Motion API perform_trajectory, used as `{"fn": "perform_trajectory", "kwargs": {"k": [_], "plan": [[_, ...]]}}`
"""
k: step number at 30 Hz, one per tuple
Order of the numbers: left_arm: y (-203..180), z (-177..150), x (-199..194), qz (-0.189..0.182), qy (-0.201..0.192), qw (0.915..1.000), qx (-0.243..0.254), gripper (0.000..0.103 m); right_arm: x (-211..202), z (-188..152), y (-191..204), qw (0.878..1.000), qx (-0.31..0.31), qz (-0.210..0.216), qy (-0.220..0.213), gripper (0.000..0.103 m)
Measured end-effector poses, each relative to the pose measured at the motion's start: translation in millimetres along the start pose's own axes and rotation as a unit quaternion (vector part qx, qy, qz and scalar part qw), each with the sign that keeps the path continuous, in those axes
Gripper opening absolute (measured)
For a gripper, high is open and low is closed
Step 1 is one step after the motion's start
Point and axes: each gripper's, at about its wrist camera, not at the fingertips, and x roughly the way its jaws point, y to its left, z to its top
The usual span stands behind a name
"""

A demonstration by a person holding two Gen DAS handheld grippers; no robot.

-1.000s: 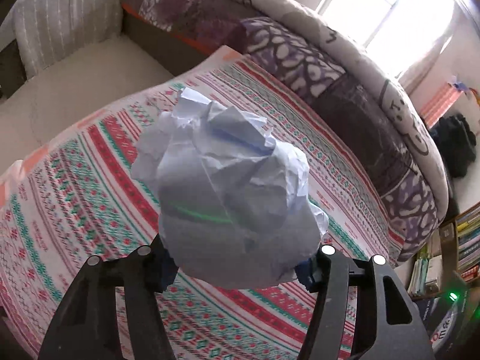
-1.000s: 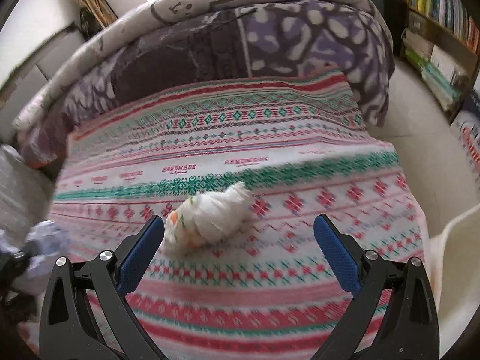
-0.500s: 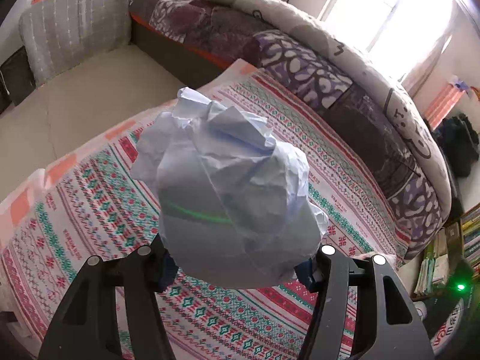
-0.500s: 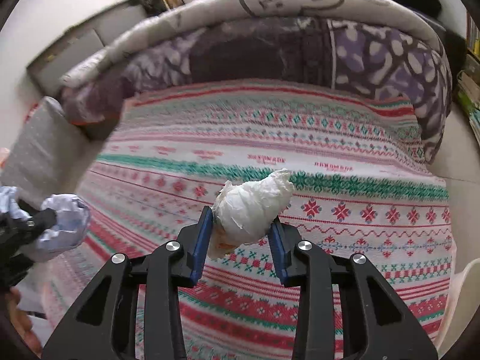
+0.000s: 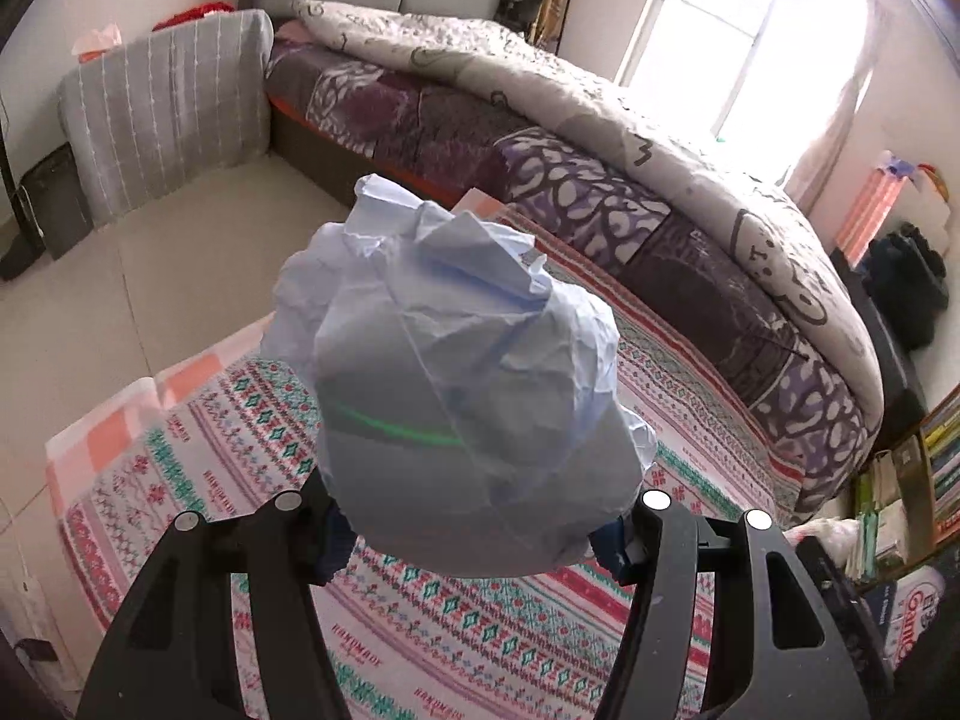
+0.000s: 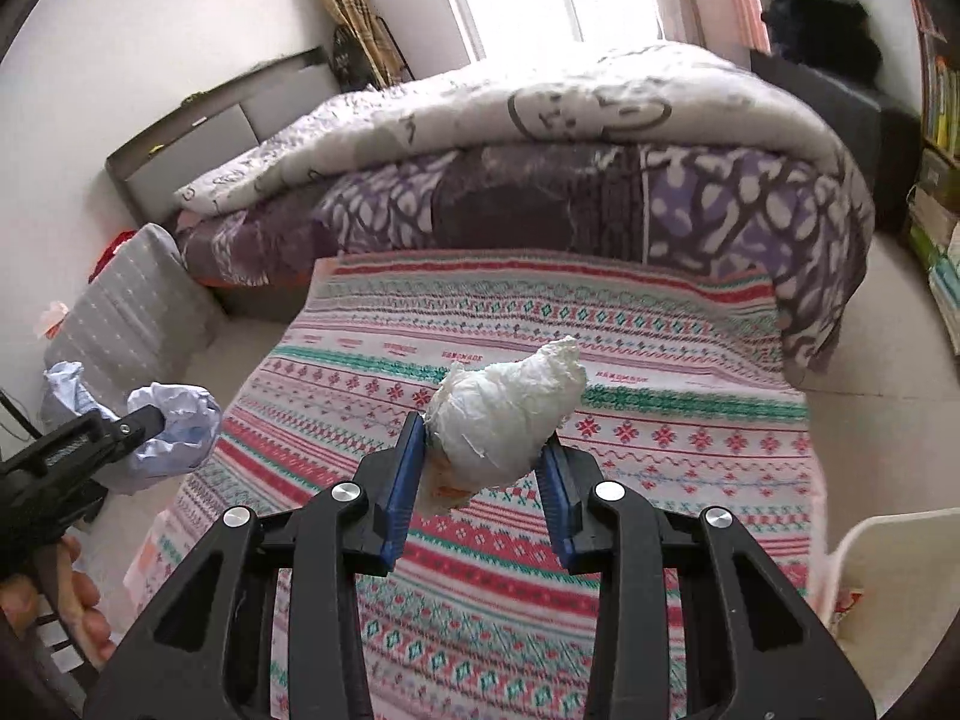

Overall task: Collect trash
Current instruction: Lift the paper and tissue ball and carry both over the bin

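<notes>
Right tongs (image 6: pixel 483 468): blue pads pressed on either side of a white tissue wad (image 6: pixel 507 417); jaws narrow, gripping it. They closed down within the last second, and the wad now sits between them, lifted clear of the cloth.
Tissue wad: pointed end up and to the right, a small orange smear at its lower edge beside the left pad.
Left tongs (image 5: pixel 474 534): clamped at a middling width on a crumpled paper ball (image 5: pixel 456 396); pads mostly hidden behind the paper, only blue slivers showing at each side.
Paper ball: pale blue-white, a thin green line across its lower half; held in the air, fills the centre of the left wrist view. In the right wrist view it shows at the far left (image 6: pixel 171 435), with the left tongs around it (image 6: pixel 141 420) and a hand (image 6: pixel 66 606) below on the grip.
Patterned cloth (image 6: pixel 600 540): red, green and pink bands, spread on the floor under both tongs; no trash visible on it.
Bed (image 6: pixel 540 198): just beyond the cloth, purple patchwork cover with a pale quilt on top.
White bin (image 6: pixel 888 576): lower right of the right wrist view, beside the cloth's edge; contents unclear.
Grey cushion (image 5: pixel 168 114): upright, left of the bed.
Bookshelf (image 5: pixel 924 480): at the far right.
</notes>
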Motion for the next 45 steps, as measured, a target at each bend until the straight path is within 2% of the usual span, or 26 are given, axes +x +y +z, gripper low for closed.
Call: {"fn": "perform_trajectory", "kwargs": {"k": [3,9,20,24,32,45], "plan": [[2.2,-10.6,-13.1,-0.003,0.002,0.9999,-0.011,0.060,-23.4,-3.8,-1.2,1.000,-0.004,-0.007,-0.013,0.034],[-11.4,-26.4,-53.7,-0.020,-0.028,0.9994,0.005,0.060,-72.9,-16.1,-18.7,0.999,-0.018,-0.027,-0.038,0.035],[-65.5,-86.4,-110.9,-0.060,-0.049,0.9944,0.072,0.061,-127.0,-35.6,-77.3,0.997,0.010,-0.050,-0.064,0.035],[-84.4,-106.3,-110.1,-0.076,-0.043,0.9921,0.089,0.061,-131.5,-41.9,-92.2,0.994,0.005,-0.080,-0.069,0.035],[-118.9,-130.1,-85.3,-0.093,-0.005,0.9887,0.118,0.061,-149.4,-39.2,-124.7,0.988,0.023,-0.122,-0.095,0.035],[-157.5,-150.3,-87.1,-0.131,0.005,0.9797,0.152,0.061,-157.9,-42.3,-189.3,0.979,0.115,-0.159,-0.056,0.036]]}}
